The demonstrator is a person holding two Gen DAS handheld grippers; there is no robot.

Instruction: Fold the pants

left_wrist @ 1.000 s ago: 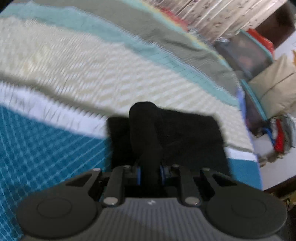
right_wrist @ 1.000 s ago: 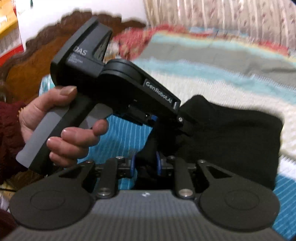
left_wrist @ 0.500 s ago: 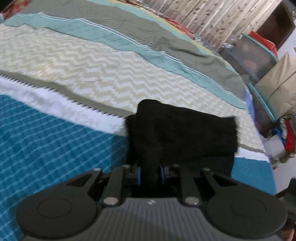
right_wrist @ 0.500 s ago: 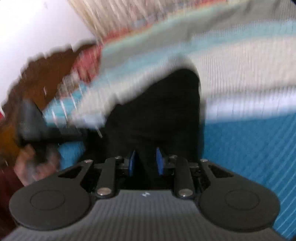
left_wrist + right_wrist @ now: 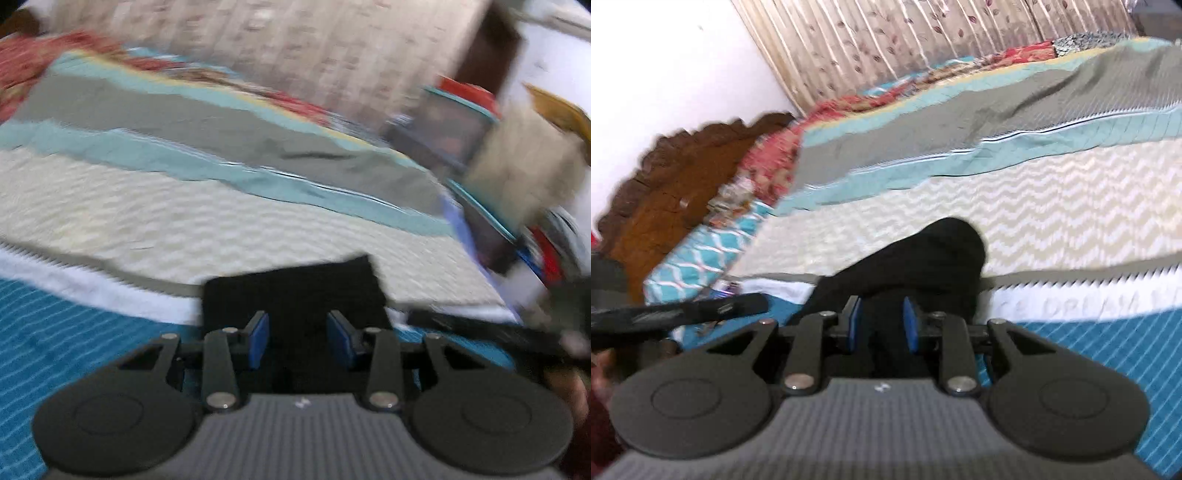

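Bedspread (image 5: 1052, 206) in striped bands under black pants (image 5: 923, 258), curtain (image 5: 886, 40) behind, both hand-held grippers released.

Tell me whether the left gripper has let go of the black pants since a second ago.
Yes. The left gripper was pinched on the black pants; now it is open, and the pants lie flat on the bedspread.

The pants (image 5: 291, 291) are lying folded on the bedspread (image 5: 184, 221), directly ahead of the left gripper (image 5: 297, 338). In the right wrist view, the pants (image 5: 923, 258) are positioned ahead of and between the fingers of the right gripper (image 5: 881, 325). The curtain (image 5: 886, 44) is hanging behind the bed, with the headboard (image 5: 665, 177) standing at the left.
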